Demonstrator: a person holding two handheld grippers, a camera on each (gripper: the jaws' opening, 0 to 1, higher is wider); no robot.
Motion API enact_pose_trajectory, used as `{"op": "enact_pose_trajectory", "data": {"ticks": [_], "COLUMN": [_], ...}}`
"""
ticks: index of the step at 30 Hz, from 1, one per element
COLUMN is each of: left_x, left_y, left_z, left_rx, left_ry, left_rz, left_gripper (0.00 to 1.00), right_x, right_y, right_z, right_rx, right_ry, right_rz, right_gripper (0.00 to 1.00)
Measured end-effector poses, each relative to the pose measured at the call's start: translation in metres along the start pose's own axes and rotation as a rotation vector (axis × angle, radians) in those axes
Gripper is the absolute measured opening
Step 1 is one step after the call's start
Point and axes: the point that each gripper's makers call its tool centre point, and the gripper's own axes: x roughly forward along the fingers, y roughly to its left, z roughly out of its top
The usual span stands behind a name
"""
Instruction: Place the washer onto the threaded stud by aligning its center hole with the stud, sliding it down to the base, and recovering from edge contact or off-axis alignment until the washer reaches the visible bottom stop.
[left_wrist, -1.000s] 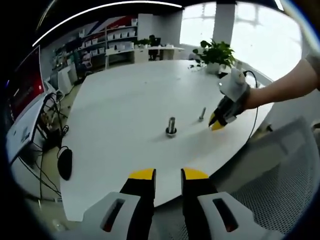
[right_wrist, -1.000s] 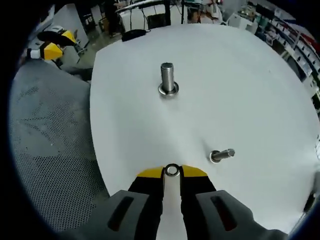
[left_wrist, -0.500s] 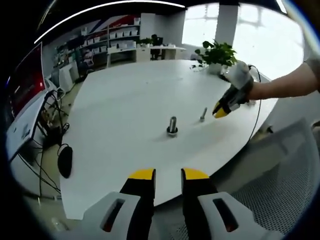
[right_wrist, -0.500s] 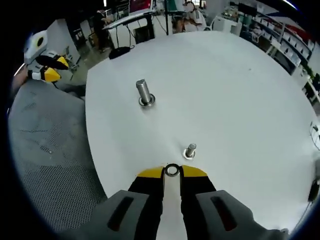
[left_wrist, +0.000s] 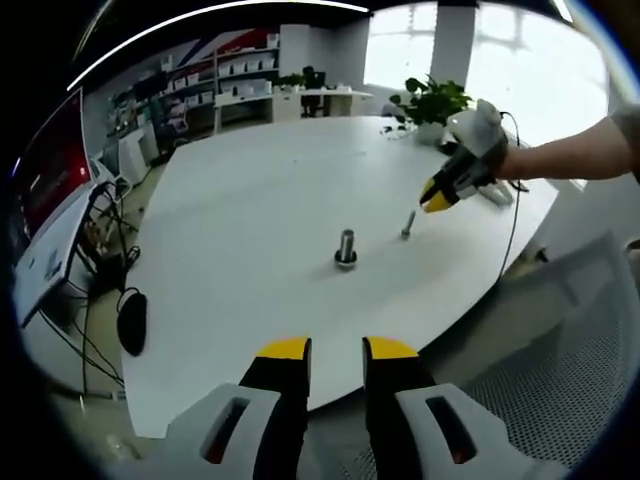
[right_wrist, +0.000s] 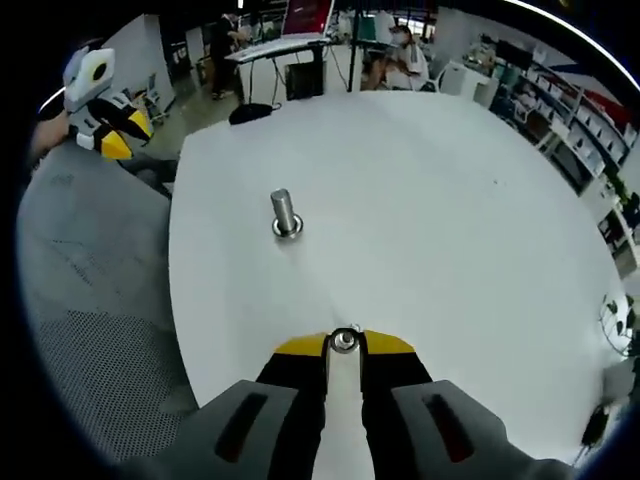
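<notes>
Right gripper view: the right gripper (right_wrist: 344, 342) pinches the small silver ring washer (right_wrist: 344, 341) directly above a slim threaded steel stud (left_wrist: 408, 223); lower it level, hole centred. Left gripper (left_wrist: 335, 348), slightly parted, holds nothing.

In my left gripper view, the stud (left_wrist: 346, 248) stands mid-frame on the table (left_wrist: 250, 200). A smaller bolt (left_wrist: 408, 223) stands right of it, the plant (left_wrist: 432, 103) upper right.

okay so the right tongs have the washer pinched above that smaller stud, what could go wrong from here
Two risks:

1. The washer is pinched only at the tips of the right tongs, so edge contact with the small stud could twist it loose.

2. In the right gripper view, washer and tips cover the stud, so off-axis alignment may be hard to spot.
</notes>
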Motion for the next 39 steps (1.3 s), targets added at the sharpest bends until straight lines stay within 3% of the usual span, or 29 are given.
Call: {"op": "enact_pose_trajectory", "data": {"ticks": [2, 15, 39], "left_x": [0.001, 0.001, 0.0], "left_y": [0.001, 0.004, 0.004], "left_z": [-0.002, -0.006, -0.005], "left_rx": [0.006, 0.003, -0.002], "left_ry": [0.013, 0.028, 0.022], "left_rz": [0.005, 0.016, 0.018], "left_gripper": [0.18, 0.18, 0.17], "right_x": [0.003, 0.012, 0.03], "right_y": [0.002, -0.007, -0.005], "right_z": [0.0, -0.003, -0.019], "right_rx": [0.026, 0.02, -0.024], "right_ry": [0.005, 0.02, 0.13], "right_rz": [0.03, 0.029, 0.031], "right_gripper": [0.13, 0.13, 0.13]}}
